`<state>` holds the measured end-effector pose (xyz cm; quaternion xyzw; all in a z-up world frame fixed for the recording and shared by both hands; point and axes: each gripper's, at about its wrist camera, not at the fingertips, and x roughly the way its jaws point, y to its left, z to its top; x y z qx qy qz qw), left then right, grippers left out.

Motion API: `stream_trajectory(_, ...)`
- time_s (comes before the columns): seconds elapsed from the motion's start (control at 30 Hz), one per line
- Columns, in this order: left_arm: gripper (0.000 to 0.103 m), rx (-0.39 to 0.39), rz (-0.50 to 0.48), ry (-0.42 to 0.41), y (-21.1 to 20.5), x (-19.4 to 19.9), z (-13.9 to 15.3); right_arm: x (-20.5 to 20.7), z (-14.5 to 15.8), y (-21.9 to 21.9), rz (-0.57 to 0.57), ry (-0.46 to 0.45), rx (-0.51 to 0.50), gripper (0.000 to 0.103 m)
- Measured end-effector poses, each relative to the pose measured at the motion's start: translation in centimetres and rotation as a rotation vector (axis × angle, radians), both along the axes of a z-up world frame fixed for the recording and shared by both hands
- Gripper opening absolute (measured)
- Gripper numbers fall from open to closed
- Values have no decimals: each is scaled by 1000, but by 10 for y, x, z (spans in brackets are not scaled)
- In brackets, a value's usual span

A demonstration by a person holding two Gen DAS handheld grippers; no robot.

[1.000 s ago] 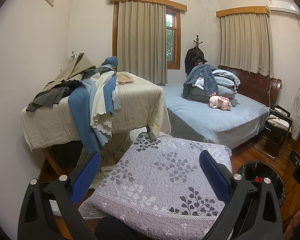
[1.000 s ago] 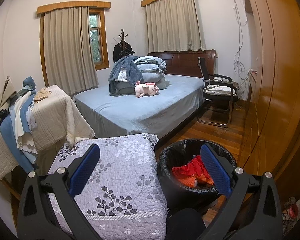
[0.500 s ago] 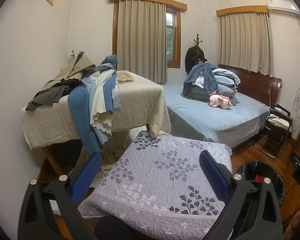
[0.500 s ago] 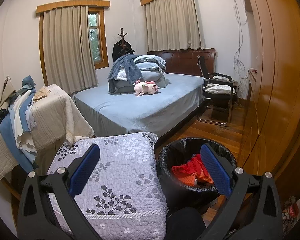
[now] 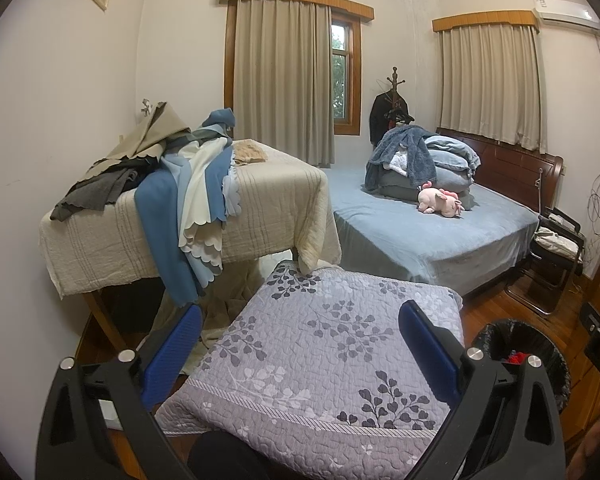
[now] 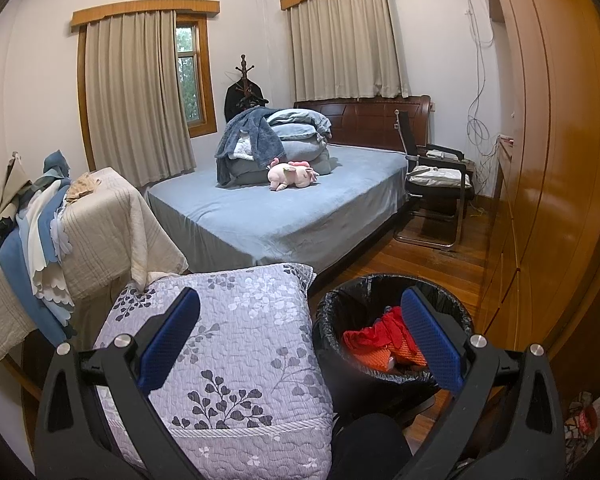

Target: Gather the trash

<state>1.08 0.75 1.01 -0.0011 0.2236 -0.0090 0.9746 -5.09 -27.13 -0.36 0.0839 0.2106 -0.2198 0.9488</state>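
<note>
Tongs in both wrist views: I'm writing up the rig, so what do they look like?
Left tongs and right tongs match: black plastic frames with triangular cutouts, silver bolts, and long blue textured pads on each finger. No cables or sleeves visible.

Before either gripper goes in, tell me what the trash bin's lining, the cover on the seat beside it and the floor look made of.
Bin liner: thin black plastic film, by its crinkled, glossy rim.
Cover: quilted fabric, matte lilac with a leaf print, by the stitched wavy lines.
Floor: wood boards, reddish and glossy, by the plank seams; possibly laminate.
</note>
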Motion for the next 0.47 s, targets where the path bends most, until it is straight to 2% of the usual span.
stream_trajectory(0.47,97,-5,2,4,-1,2,-6,-3,-7,-3,-2,4,2,98)
